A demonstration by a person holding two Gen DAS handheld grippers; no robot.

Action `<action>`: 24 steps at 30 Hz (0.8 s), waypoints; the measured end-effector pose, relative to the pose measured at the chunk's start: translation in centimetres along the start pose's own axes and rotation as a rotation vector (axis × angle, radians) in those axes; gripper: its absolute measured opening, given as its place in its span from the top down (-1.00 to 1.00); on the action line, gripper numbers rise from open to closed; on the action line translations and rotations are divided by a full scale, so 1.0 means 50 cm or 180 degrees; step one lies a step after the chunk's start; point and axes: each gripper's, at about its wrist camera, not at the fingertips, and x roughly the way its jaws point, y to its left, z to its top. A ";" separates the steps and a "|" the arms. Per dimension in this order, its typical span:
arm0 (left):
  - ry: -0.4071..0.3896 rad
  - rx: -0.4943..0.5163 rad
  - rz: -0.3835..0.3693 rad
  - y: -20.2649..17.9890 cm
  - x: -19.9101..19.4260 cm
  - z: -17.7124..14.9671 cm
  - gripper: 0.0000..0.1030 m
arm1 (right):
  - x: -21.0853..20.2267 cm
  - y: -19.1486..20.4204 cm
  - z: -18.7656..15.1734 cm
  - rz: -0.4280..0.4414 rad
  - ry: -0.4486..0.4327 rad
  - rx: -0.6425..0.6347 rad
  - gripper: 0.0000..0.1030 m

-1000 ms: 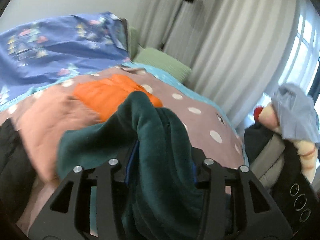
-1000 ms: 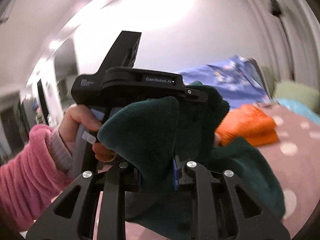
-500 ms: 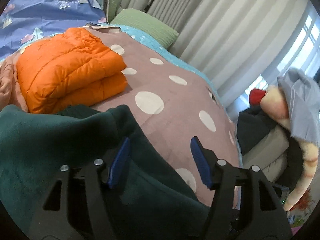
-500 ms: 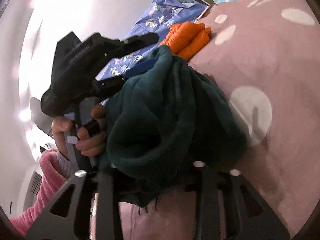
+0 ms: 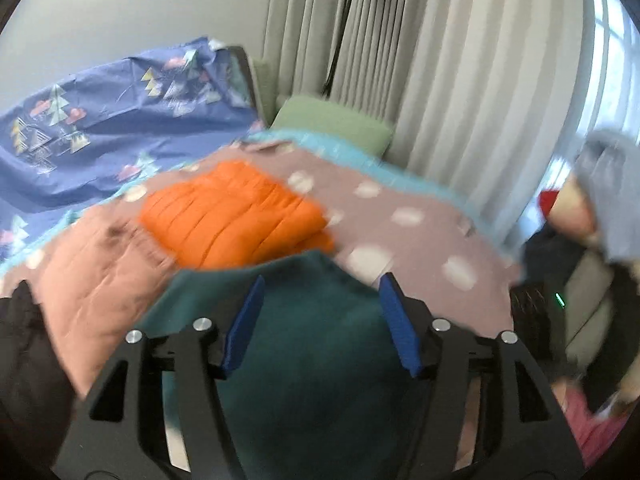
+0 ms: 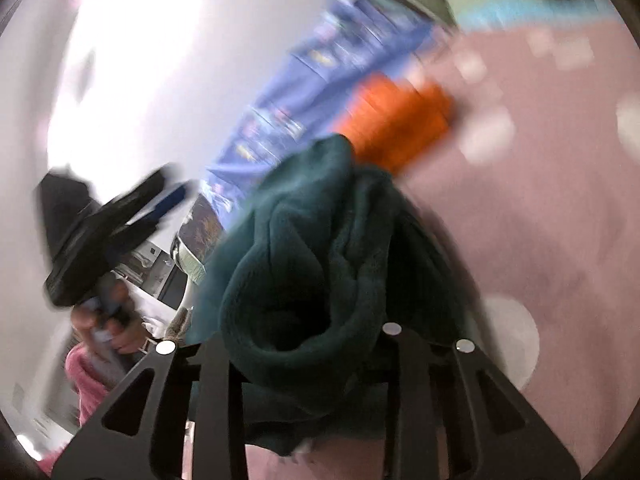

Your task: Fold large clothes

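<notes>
2 tongs work a dark green fleece garment [image 6: 320,264] bunched on the dotted bed cover [image 5: 420,224]. The left tongs [image 5: 320,320] stand wide and empty above it; the right tongs [image 6: 304,344] are closing with fleece between them. Next, probably, spread it flat beside the folded orange jacket [image 5: 236,216].

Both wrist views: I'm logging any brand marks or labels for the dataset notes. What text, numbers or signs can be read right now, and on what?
No text is readable in either view.
Left tongs: too blurred in the right wrist view to read any marking.
Blue patterned sheet: printed trees and shapes only, no words.
Dark device: a small green light, no readable label.
</notes>
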 end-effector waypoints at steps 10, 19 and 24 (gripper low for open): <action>0.0298 0.0620 0.0697 -0.036 0.082 -0.124 -0.20 | -0.034 0.037 -0.013 -0.0486 -0.0007 -0.0104 0.04; 0.0352 0.0712 0.0847 -0.069 0.097 -0.118 -0.19 | -0.112 0.203 -0.058 -0.0698 -0.0801 -0.1255 0.08; 0.0342 0.0755 0.0879 -0.065 0.134 -0.123 -0.20 | 0.040 0.065 -0.044 -0.1050 -0.0268 -0.0891 0.90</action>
